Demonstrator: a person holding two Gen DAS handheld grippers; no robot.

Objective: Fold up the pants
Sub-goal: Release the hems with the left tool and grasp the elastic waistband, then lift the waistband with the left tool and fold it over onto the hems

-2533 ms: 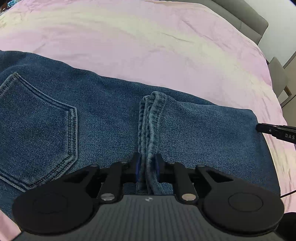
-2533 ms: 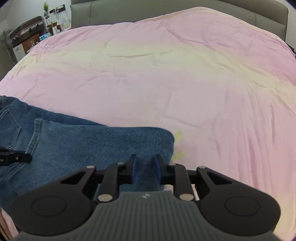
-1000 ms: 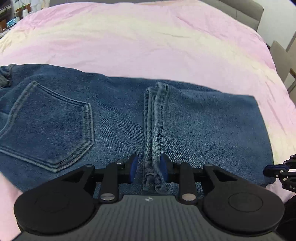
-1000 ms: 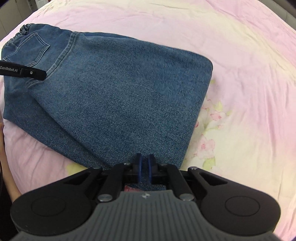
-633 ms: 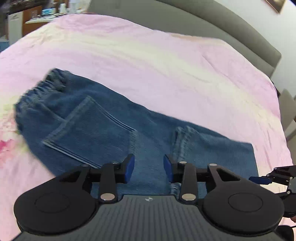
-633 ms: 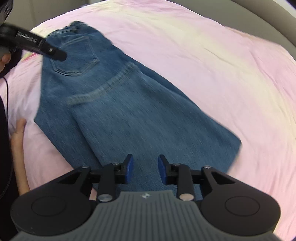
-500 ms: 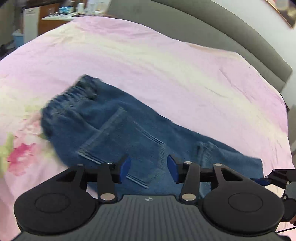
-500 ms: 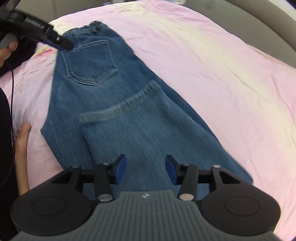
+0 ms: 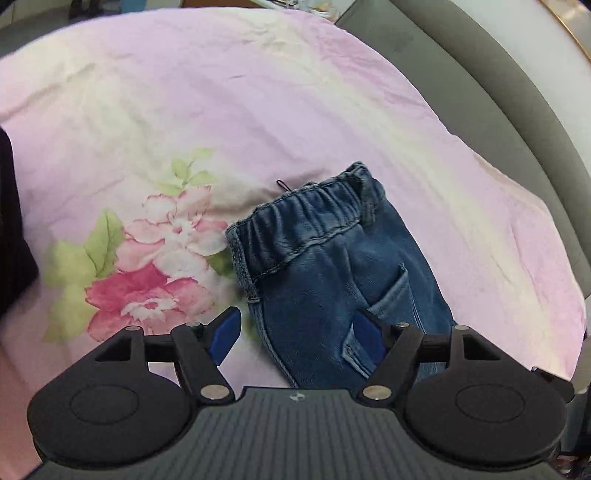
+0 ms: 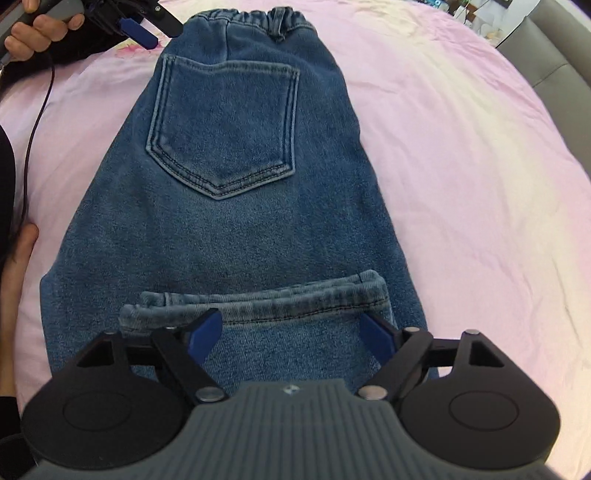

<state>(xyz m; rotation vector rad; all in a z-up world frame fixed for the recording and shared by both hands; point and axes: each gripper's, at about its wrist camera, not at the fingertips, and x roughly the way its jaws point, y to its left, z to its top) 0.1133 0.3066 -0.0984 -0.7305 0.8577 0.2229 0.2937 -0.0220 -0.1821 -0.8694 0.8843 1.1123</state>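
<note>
Blue jeans (image 10: 229,206) lie folded on the pink bedsheet, back pocket (image 10: 225,122) up, leg hems (image 10: 258,301) laid across the lower part. My right gripper (image 10: 291,334) is open and empty just above the hems. My left gripper (image 9: 299,334) is open and empty beside the elastic waistband (image 9: 306,214); it also shows in the right wrist view (image 10: 144,22) at the waistband's left corner, held by a hand.
The pink floral bedsheet (image 9: 229,110) stretches all around the jeans. A grey padded headboard (image 9: 491,85) runs along the far right edge. A dark object (image 9: 11,229) sits at the left edge. A cable (image 10: 31,133) hangs from the left gripper.
Both grippers let go of the jeans and opened wide. The left one swung to the waistband end. The right one turned to face along the jeans from the folded end.
</note>
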